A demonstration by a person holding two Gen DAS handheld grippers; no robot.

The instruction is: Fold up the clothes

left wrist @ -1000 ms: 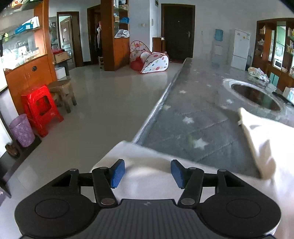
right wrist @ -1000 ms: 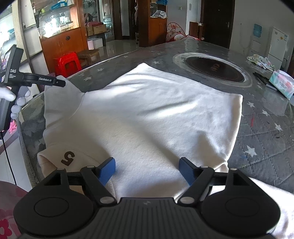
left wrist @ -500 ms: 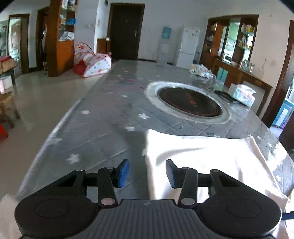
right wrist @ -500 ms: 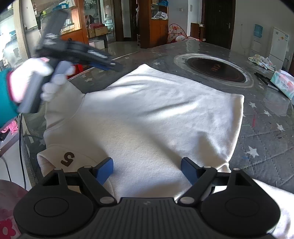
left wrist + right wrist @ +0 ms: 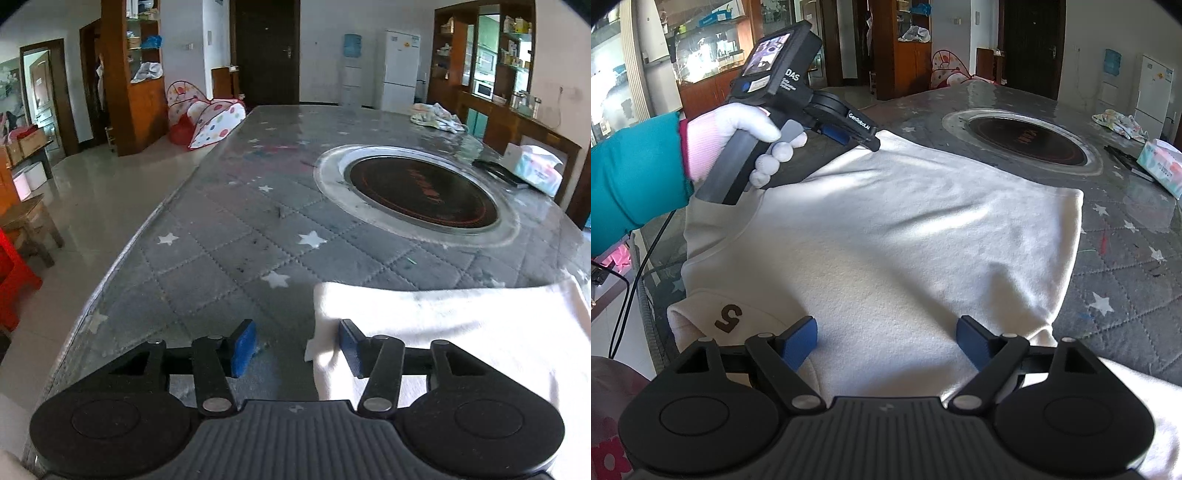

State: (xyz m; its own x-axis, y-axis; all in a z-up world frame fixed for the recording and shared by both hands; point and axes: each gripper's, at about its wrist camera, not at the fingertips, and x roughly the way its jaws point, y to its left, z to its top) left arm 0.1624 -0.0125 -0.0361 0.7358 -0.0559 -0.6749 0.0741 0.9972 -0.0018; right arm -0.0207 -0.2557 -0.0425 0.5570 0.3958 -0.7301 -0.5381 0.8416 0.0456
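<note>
My left gripper [image 5: 293, 345] hangs over the star-quilted worktop [image 5: 236, 236], jaws having just parted wider, the white garment's [image 5: 443, 325] corner edge between them, ungripped.

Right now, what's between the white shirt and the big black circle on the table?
Only bare grey starry table cover lies between the white shirt and black circle, seen in the left wrist view.

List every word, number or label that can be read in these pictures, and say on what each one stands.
"5": brown, upside down, on the white garment.
"DAS": side of the left gripper; the smaller lines under it are too small to read.
"GenRobot.AI": on that gripper's arm, small and only roughly legible.
Red marks on the round cooktop: blurred.
Print on the tissue pack: too small.
</note>
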